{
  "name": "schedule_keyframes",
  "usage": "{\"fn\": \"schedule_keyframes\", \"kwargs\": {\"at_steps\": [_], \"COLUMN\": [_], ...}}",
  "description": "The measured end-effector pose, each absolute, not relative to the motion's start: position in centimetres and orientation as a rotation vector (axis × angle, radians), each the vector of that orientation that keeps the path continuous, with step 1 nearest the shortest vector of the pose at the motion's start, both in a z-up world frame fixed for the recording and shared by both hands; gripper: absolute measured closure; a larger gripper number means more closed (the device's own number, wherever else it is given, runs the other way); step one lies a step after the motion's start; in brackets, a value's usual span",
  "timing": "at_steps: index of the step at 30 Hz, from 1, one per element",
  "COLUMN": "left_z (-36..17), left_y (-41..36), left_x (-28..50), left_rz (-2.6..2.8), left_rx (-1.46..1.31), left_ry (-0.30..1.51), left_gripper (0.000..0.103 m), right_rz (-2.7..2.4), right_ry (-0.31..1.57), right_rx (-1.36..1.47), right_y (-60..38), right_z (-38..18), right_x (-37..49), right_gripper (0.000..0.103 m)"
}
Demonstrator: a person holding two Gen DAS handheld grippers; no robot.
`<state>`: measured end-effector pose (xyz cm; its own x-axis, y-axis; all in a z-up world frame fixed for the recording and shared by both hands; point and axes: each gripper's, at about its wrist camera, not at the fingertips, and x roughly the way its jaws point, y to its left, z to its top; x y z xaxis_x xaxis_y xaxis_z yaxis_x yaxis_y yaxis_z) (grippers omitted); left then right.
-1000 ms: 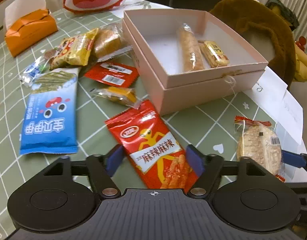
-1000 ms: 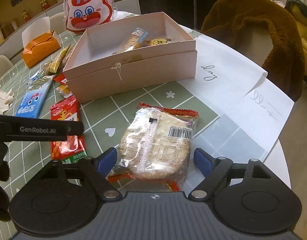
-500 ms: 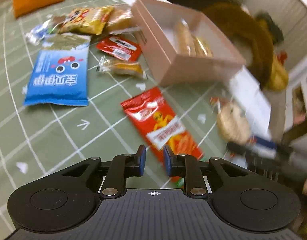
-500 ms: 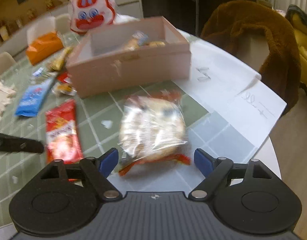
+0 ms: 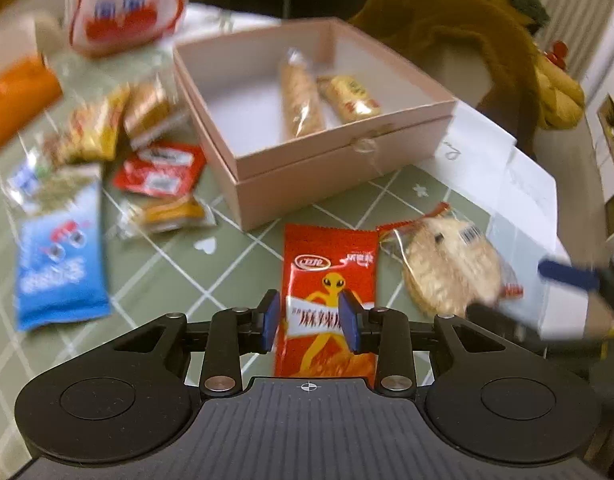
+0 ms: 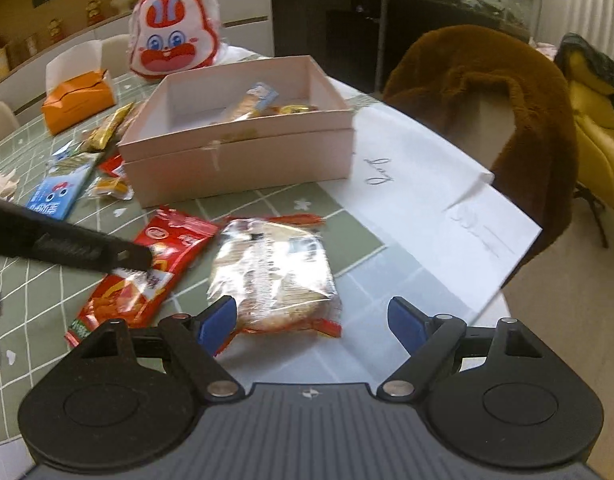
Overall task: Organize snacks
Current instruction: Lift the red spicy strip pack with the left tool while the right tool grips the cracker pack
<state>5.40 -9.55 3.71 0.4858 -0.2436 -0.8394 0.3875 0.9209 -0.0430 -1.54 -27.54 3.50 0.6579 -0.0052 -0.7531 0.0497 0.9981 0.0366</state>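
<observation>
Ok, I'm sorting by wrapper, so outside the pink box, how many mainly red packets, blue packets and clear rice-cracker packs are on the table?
Red: 2, the large red packet and the small red packet
Blue: 1, the blue packet
Clear: 1, the rice-cracker pack
Total: 4

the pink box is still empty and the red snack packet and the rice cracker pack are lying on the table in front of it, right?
Not quite: the pink box is not empty. The left wrist view shows two wrapped snacks already inside. The rest holds: the red snack packet and the rice cracker pack lie on the table in front of it.
</observation>
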Motion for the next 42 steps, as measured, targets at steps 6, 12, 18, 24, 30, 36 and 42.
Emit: {"fn": "schedule_keyframes", "kwargs": {"at_steps": [6, 12, 18, 24, 30, 36, 42], "left_z": [2.9, 2.7, 2.0, 1.9, 2.5, 2.7, 2.7], "left_y": [-11.1, -11.6, -10.4, -10.9, -8.5, -7.5, -8.0], "left_x": [3.0, 2.8, 4.8, 5.5, 4.8, 3.2, 3.1], "left_rz": [-0.469, -0.496, -0.422, -0.431, -0.396, -0.406, -0.410], "left_rx": [0.274, 0.281, 0.223, 0.226, 0.148, 0.120, 0.146], "left_ry": [0.996, 0.986, 1.029, 1.000, 1.051, 1.077, 1.089], "left_gripper": [0.055, 0.032, 0.027, 0.037, 0.052, 0.050, 0.048], "right_rz": [-0.099, -0.134, -0.108, 0.045, 0.088, 0.136, 0.164], "right_ry": [0.818, 0.785, 0.805, 0.830, 0.882, 0.974, 0.959], "right_rx": [0.063, 0.065, 0.061, 0.033, -0.008, -0.003, -0.090], "right_y": [-28.9, -30.4, -30.1, -28.4, -27.0, -26.1, -25.2], "right_z": [4.0, 5.0, 4.5, 4.5, 3.9, 2.2, 2.3], "right_x": [-1.8, -2.1, -2.5, -1.6, 1.7, 4.0, 3.1], "right_gripper": [0.019, 0.019, 0.019, 0.019, 0.019, 0.019, 0.023]}}
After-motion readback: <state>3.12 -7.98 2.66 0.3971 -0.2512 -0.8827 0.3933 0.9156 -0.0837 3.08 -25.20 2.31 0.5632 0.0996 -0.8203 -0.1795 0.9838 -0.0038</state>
